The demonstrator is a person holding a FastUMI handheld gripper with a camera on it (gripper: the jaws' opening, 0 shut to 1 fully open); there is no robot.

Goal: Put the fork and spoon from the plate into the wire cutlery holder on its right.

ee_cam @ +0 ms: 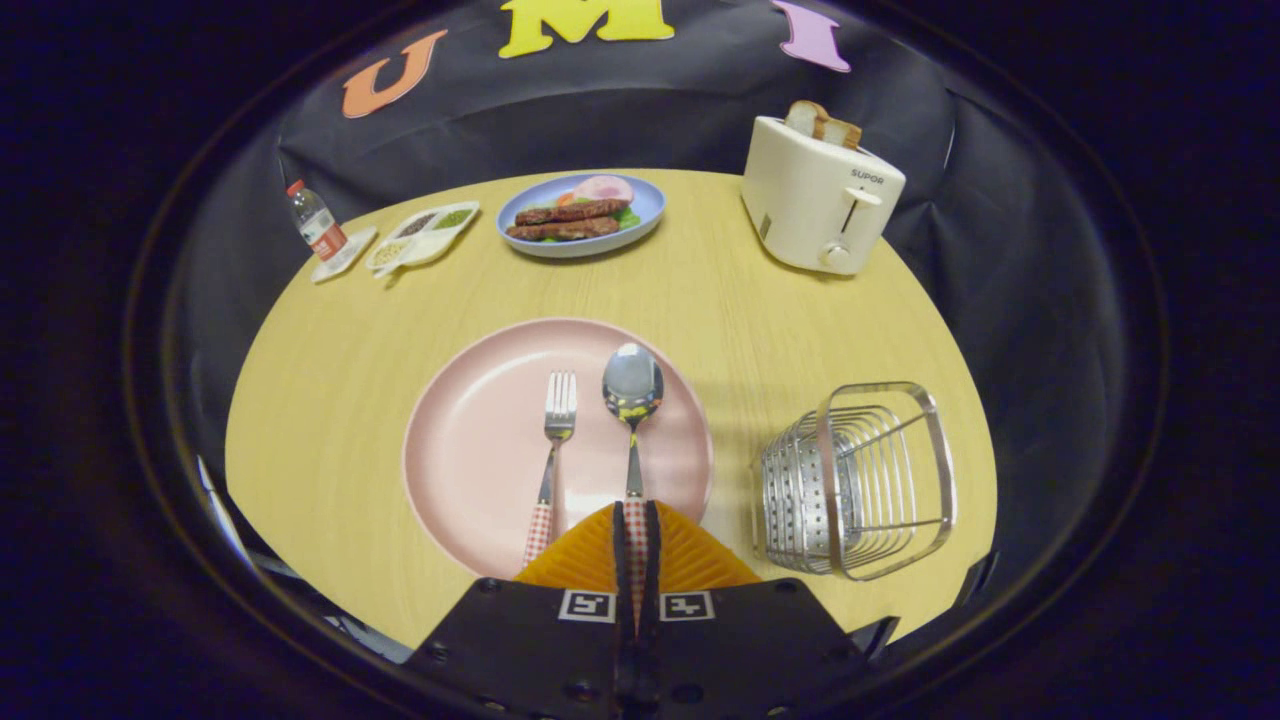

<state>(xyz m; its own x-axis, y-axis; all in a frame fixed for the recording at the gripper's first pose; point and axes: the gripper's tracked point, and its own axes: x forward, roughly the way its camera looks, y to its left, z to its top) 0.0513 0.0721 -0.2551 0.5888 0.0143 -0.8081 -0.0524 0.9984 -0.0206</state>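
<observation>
Fingers (636, 540) are clamped on the spoon (632, 400) by its checked handle, w/ the bowl pointing straight ahead of them over the pink plate (470, 450). Can't tell if the spoon is lifted yet or resting on the plate. Fork (555, 440) lies on the plate just left of the fingers, parallel to the spoon, near but not touching. Wire holder (860, 480) sits on the counter (330, 380) to the right of the fingers, tipped so its open mouth faces this way, approx. Beyond the plate: a blue dish of food (582, 215), toaster (820, 195), small bottle (316, 225). Risks, as I judge them: grip is near the handle end, so the heavy bowl could droop or swivel in the fingers during the swing right; a swing started too low may nudge the fork or drag on the plate rim; the bowl could catch on the holder's wires or push the light holder away, esp. if the mouth isn't squarely approached.
</observation>
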